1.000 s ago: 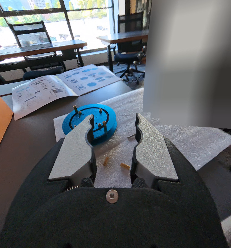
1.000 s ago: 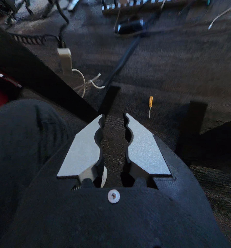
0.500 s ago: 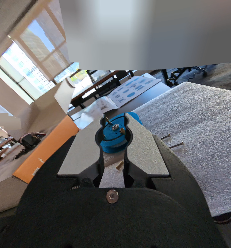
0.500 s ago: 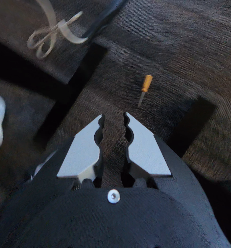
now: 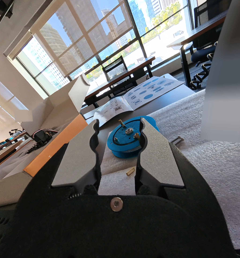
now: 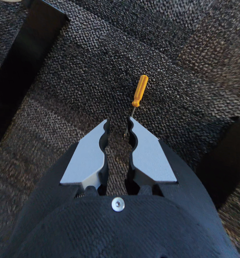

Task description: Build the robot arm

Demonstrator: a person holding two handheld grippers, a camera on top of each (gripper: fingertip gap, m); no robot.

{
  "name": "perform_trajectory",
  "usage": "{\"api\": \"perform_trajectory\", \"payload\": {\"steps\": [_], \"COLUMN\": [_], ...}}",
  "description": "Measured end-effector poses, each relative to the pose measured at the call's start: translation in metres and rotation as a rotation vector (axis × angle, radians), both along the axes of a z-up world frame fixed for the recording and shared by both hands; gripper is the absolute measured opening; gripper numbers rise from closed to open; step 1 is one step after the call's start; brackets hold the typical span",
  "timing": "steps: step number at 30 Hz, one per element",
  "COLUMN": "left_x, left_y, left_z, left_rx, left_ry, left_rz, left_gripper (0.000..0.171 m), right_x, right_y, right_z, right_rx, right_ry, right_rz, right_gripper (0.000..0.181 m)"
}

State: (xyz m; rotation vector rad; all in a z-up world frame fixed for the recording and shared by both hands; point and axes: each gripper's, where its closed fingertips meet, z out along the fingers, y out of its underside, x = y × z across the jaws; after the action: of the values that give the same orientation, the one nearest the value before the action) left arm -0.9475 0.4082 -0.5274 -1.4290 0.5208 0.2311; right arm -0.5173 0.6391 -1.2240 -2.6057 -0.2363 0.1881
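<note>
While the left gripper gapes before a blue disc, the right gripper (narrowly parted) nears a floor screwdriver.

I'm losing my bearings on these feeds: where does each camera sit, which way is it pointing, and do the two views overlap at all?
Left wrist view: sits on the left gripper, tilted, looking low across the white foam sheet at the blue disc; its two open fingers show.
Right wrist view: sits on the right gripper, looking down at dark carpet and an orange-handled screwdriver; its open fingers show, the shaft beside the right fingertip.
Shared: nothing; neither gripper appears in the other view.
</note>
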Motion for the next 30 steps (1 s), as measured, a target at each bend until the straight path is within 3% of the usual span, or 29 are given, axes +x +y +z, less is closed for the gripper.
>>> {"api": "perform_trajectory", "payload": {"steps": [8, 10, 14, 18, 22, 26, 30], "left_x": [0.004, 0.004, 0.003, -0.001, -0.004, -0.006, -0.009], "left_y": [0.006, 0.007, 0.006, 0.002, -0.008, -0.027, -0.039], "left_z": [-0.011, -0.014, -0.010, -0.002, 0.011, 0.031, 0.042], "left_rx": [-0.055, -0.064, -0.042, 0.001, 0.094, 0.217, 0.266], "left_ry": [0.067, 0.088, 0.076, 0.029, -0.013, -0.152, -0.249], "left_rz": [0.019, 0.030, 0.035, 0.034, 0.029, -0.058, -0.141], "left_gripper": [0.057, 0.055, 0.051, 0.044, 0.035, 0.034, 0.042], "right_x": [0.019, 0.018, 0.016, 0.004, -0.012, -0.028, -0.061], "right_y": [0.003, 0.004, -0.019, -0.059, -0.105, -0.146, -0.186], "right_z": [-0.101, -0.103, -0.092, -0.035, 0.054, 0.176, 0.339], "right_rx": [-0.118, -0.107, -0.157, -0.166, -0.123, -0.014, 0.195], "right_ry": [-0.059, -0.002, 0.066, 0.191, 0.356, 0.440, 0.473], "right_rz": [-0.140, -0.146, -0.111, -0.115, -0.179, -0.193, -0.115], "right_gripper": [0.024, 0.004, 0.003, 0.003, 0.003, 0.004, 0.003]}}
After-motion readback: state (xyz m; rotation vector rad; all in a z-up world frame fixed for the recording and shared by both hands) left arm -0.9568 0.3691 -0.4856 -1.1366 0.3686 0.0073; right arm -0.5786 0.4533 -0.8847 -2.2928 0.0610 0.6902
